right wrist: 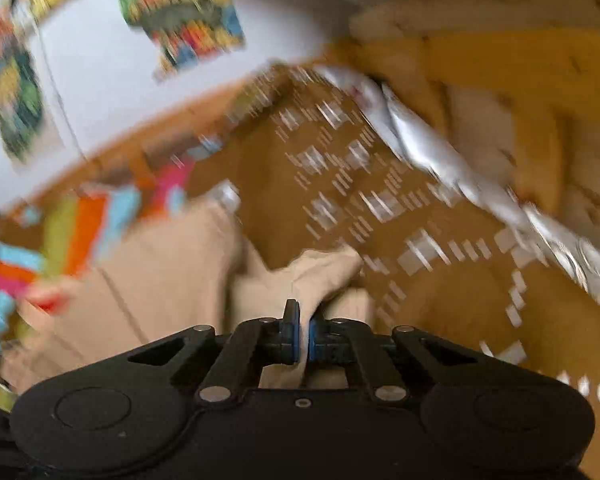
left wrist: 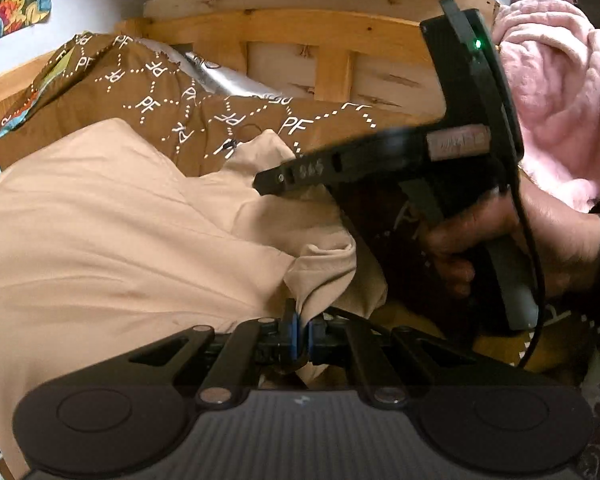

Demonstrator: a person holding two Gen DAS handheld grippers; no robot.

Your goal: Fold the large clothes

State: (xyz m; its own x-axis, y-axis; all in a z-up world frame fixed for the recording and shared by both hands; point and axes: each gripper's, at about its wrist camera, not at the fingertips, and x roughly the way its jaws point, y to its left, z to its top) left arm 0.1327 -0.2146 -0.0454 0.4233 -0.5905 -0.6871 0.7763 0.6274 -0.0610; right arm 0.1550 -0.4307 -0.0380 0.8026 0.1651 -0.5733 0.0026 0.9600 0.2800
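Here, beige garment spread on brown PF-printed bedspread; left tool clenched on near fold, right tool clenched on another beige fold.

Each of your cameras sits just behind its own fingers, tilted down and close over the bed. Both views share the beige cloth and brown sheet; yours on the right is blurred.
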